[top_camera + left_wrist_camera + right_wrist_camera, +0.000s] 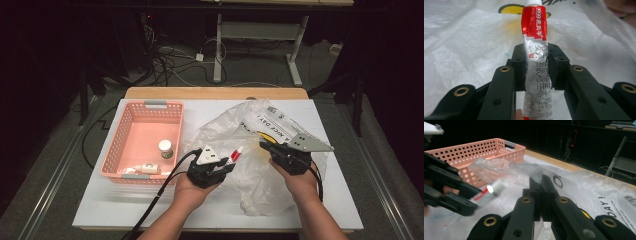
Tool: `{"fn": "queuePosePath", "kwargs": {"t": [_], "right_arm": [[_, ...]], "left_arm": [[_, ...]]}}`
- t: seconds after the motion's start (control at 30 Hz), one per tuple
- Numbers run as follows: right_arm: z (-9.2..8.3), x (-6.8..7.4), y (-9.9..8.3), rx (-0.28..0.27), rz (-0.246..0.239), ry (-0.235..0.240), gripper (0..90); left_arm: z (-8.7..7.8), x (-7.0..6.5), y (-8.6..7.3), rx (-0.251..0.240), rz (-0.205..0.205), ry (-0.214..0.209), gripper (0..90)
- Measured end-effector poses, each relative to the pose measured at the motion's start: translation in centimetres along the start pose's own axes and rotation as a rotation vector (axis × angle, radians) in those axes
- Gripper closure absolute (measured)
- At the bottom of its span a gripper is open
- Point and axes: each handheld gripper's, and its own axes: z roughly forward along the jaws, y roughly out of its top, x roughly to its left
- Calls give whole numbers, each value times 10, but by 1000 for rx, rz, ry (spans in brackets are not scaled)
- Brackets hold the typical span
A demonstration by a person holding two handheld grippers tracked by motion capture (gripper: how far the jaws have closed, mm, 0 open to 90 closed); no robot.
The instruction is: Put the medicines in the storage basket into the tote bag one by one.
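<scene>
A red and white ointment tube [237,154] is clamped between the jaws of my left gripper [227,165], just over the crumpled clear plastic bag [250,125]. In the left gripper view the pads press on the tube [534,30] at its silver middle, with the red end and white cap pointing away. My right gripper [266,146] sits to the right of it, jaws shut on a fold of the bag. In the right gripper view that fold [536,171] rises from the closed tips of the right gripper [540,180], and the tube [495,187] shows blurred at the left.
A pink perforated basket [150,105] stands at the left of the white table top [150,200]. In it are a small white bottle [165,148] and a white tube [147,168]. The bag covers the middle and right of the table. Cables trail toward the front edge.
</scene>
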Motion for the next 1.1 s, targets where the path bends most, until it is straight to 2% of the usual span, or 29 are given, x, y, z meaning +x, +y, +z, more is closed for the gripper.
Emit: {"fn": "queuePosePath", "kwargs": {"t": [0.27,0.57,0.77,0.9,1.1], "right_arm": [[0,-1,3,-15,-9,6,900],[-3,-3,7,-40,3,5,900],[-2,-4,8,-47,-8,10,900],[-4,-7,9,-63,7,12,900],[-6,-6,10,-70,6,10,900]], "left_arm": [[29,3,8,38,20,43,685],[60,8,15,78,9,77,684],[76,8,22,77,14,68,684],[87,8,22,69,23,74,683],[99,11,16,64,1,63,680]]}}
